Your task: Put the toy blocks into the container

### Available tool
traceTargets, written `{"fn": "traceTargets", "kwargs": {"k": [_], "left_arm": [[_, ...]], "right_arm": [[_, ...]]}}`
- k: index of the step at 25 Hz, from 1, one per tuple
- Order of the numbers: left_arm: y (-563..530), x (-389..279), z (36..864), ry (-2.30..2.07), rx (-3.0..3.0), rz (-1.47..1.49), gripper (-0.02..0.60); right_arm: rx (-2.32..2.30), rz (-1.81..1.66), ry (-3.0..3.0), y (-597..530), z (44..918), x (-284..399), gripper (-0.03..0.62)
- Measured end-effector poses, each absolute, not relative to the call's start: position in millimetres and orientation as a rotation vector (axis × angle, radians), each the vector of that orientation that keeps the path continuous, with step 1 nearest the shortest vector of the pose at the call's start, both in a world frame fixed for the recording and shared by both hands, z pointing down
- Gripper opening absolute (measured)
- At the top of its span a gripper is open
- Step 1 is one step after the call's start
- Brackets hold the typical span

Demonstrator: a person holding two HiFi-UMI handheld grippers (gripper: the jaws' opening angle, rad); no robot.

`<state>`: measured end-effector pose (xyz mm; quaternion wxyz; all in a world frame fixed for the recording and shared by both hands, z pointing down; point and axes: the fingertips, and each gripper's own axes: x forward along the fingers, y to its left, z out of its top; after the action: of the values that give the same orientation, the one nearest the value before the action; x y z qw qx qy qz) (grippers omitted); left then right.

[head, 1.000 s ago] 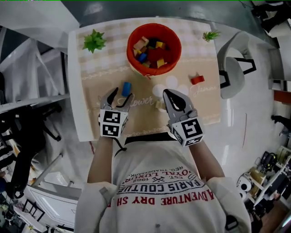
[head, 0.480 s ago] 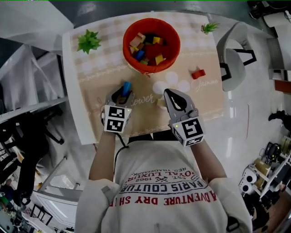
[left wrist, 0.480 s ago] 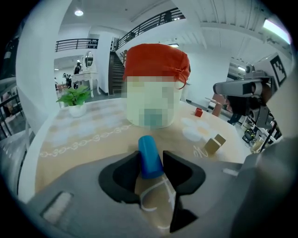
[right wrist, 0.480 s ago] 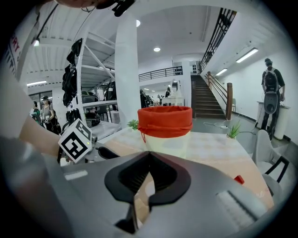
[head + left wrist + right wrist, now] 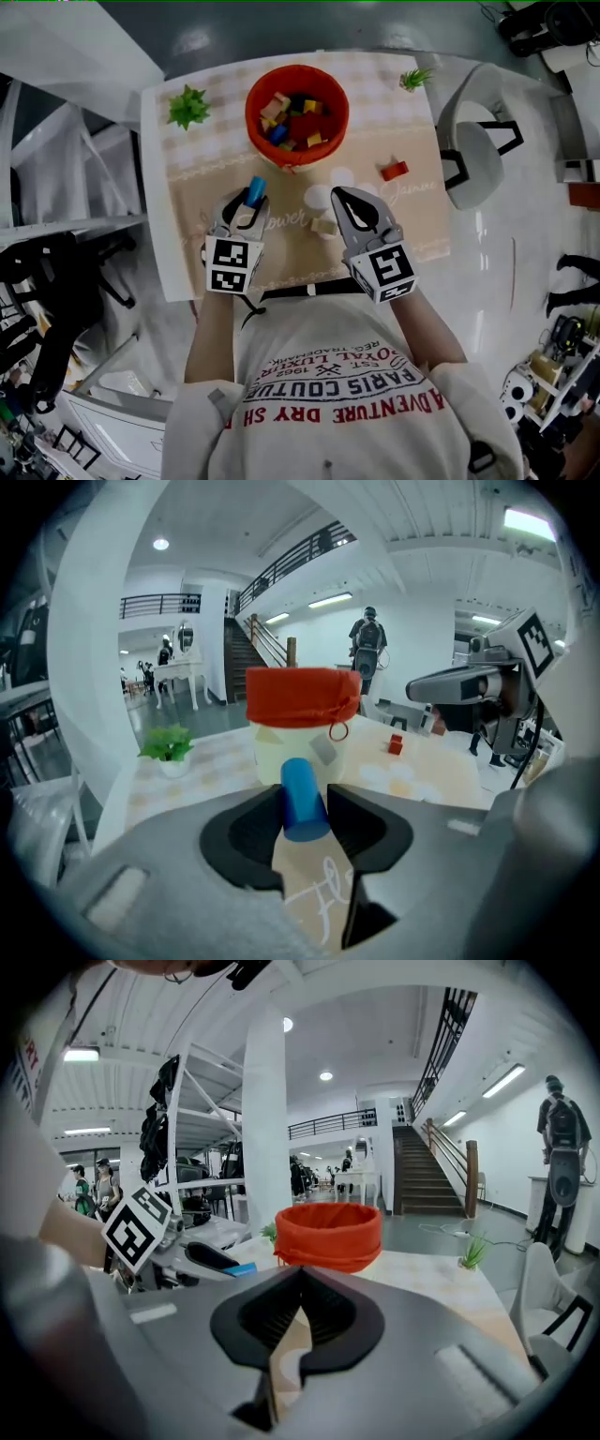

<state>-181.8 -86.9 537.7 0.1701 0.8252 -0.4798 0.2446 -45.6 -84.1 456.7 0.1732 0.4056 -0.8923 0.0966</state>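
A blue cylinder block (image 5: 255,190) (image 5: 302,799) sits between the pads of my left gripper (image 5: 246,202) (image 5: 305,822). The jaws are closing on it and both pads touch its sides. It is held just in front of the red fabric container (image 5: 251,111) (image 5: 302,696), which holds several coloured blocks. My right gripper (image 5: 341,196) (image 5: 298,1274) hovers beside it over the mat, shut and empty. A tan block (image 5: 324,225) lies by the right gripper's left side. A red block (image 5: 394,170) (image 5: 396,745) lies on the mat further right.
The beige mat (image 5: 202,187) covers a small white table. Small green plants stand at the back left (image 5: 188,106) and back right (image 5: 415,78) corners. A white chair (image 5: 469,159) stands to the table's right. A person stands in the background of both gripper views.
My left gripper moved forward over the blue cylinder, closed on it and now holds it nearer the container. The right gripper has barely moved.
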Motion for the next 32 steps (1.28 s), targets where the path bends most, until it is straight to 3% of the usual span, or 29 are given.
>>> {"fn": "traceTargets", "kwargs": {"k": [16, 32], "left_arm": [[-131.6, -161.6, 408.7, -1.626, 2.509, 0.555, 0.155], [-198.8, -109.8, 432.6, -1.535, 2.473, 0.744, 0.156]], "right_arm": [[1.14, 0.126, -2.659, -118.0, 395.2, -24.0, 0.002], [1.185, 0.161, -2.635, -154.1, 401.4, 14.0, 0.002]]}}
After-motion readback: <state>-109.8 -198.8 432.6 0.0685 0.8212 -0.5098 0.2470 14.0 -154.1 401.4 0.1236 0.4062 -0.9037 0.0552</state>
